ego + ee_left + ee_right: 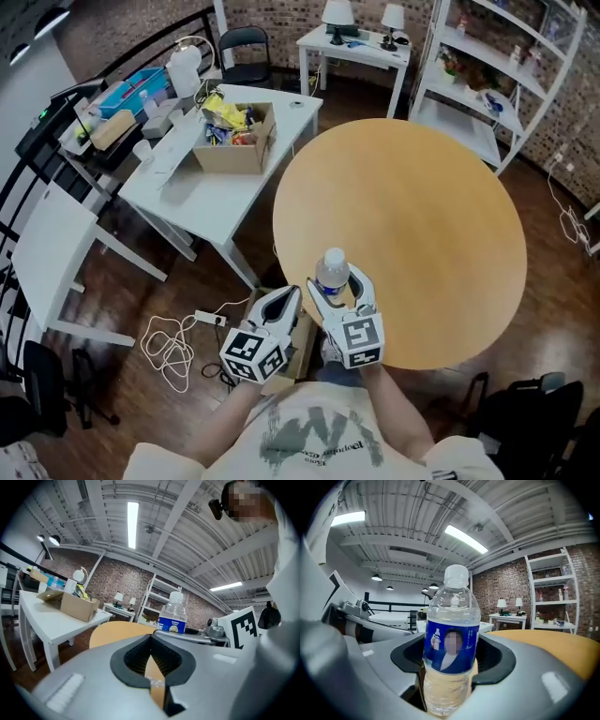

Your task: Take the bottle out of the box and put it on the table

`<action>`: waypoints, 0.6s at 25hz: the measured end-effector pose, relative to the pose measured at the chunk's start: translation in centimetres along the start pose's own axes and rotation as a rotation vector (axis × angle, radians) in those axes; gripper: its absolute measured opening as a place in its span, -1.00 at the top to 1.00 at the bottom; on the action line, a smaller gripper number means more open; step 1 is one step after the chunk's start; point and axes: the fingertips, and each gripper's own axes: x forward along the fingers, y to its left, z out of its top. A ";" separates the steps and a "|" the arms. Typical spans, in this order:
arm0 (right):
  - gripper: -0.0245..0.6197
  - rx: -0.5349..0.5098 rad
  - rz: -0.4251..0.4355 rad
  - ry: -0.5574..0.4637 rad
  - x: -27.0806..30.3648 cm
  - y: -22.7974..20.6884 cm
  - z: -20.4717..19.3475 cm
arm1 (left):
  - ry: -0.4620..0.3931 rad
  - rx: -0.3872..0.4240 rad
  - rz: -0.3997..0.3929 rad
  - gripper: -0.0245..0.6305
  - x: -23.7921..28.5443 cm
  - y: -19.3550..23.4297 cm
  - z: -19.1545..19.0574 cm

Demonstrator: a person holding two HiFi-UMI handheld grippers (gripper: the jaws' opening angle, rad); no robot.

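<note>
— Where's our clear plastic bottle with the blue label (451,644)?
— Grasped in our right hand-held gripper (336,283), by the round wooden counter's (422,216) near edge. Label print unreadable; left hand-held gripper (284,298) clenched, empty.

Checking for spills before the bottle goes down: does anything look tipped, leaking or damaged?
Nothing stands out. The bottle sits upright and capped in the right gripper's jaws, and the round table shows no spill. Only a loose white cable sprawls on the floor.

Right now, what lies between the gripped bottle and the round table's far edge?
Nothing: the head view shows the round table bare beyond the bottle, held in the right gripper.
</note>
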 end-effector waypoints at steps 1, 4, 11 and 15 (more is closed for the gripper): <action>0.03 0.006 -0.025 -0.004 -0.5 -1.2 0.0 | 0.009 0.002 -0.019 0.93 0.9 -0.7 -0.1; 0.03 0.019 -0.103 -0.017 -1.8 -5.0 0.1 | 0.032 0.012 -0.076 0.93 3.6 -3.0 -0.3; 0.02 0.044 -0.320 0.008 -5.4 -15.0 -2.7 | 0.107 0.030 -0.206 0.93 8.8 -7.6 -2.1; 0.02 0.054 -0.431 0.035 -7.8 -19.0 -5.1 | 0.142 0.023 -0.261 0.93 11.3 -9.7 -3.6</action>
